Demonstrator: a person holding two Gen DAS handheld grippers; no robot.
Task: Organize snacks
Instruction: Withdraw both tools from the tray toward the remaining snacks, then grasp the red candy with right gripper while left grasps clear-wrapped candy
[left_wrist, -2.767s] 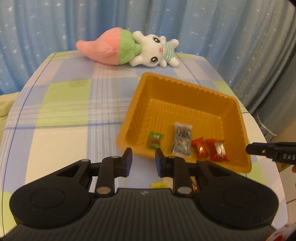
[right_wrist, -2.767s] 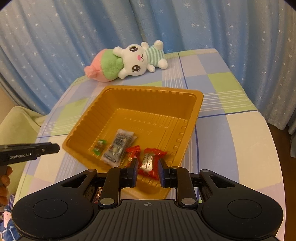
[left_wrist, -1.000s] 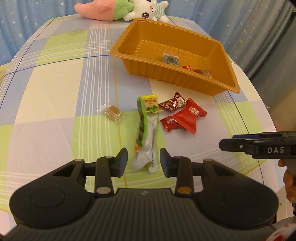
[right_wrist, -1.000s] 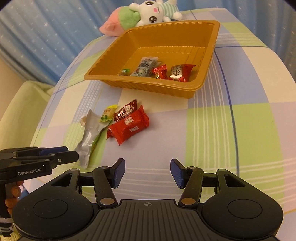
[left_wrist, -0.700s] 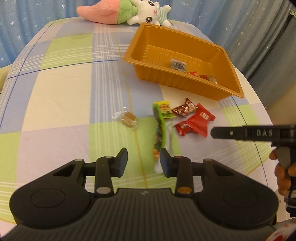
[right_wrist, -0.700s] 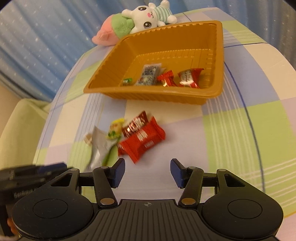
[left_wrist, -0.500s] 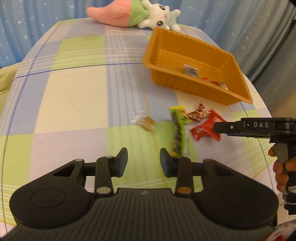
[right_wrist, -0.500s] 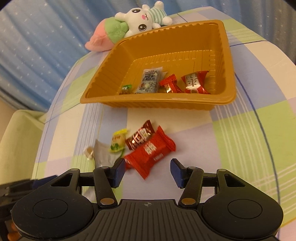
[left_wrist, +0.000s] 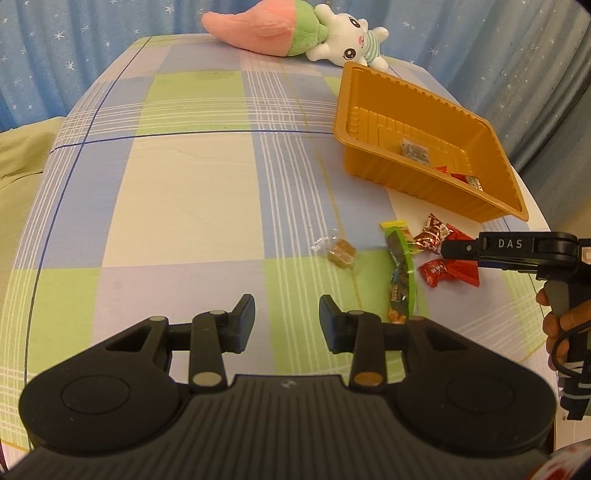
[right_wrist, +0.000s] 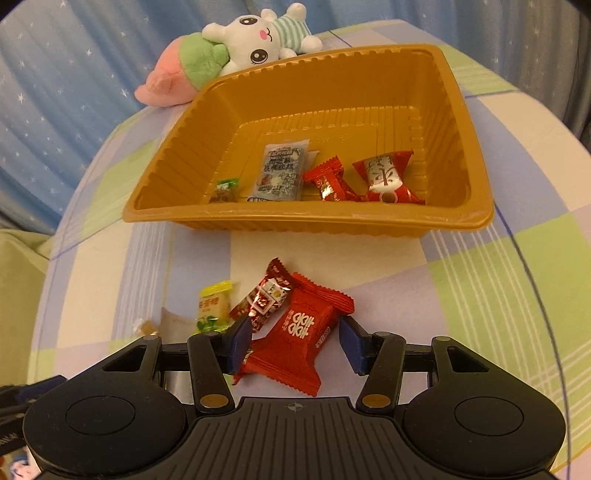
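My right gripper (right_wrist: 295, 341) straddles a red snack packet (right_wrist: 303, 332) lying on the checked tablecloth. Its jaws are closing, and the pads are not pressing on the packet. Beside the packet lie a brown-red candy (right_wrist: 264, 295) and a yellow-green candy (right_wrist: 212, 304). The orange tray (right_wrist: 306, 218) behind them holds a grey sachet (right_wrist: 280, 173), a small green candy (right_wrist: 225, 188) and two red candies (right_wrist: 328, 182). My left gripper (left_wrist: 287, 321) is open over bare cloth, with a small brown candy (left_wrist: 336, 251) ahead and a long green packet (left_wrist: 400, 269) to its right.
A plush rabbit with a pink and green body (left_wrist: 295, 29) lies at the table's far edge behind the tray (left_wrist: 424, 147). Blue star-print curtains hang around the table. The right gripper (left_wrist: 445, 247) and the hand holding it show at the right.
My right gripper moved forward until the red packet lay between its fingers, and its jaws narrowed. My left gripper shifted left, so the green packet now lies off to its right.
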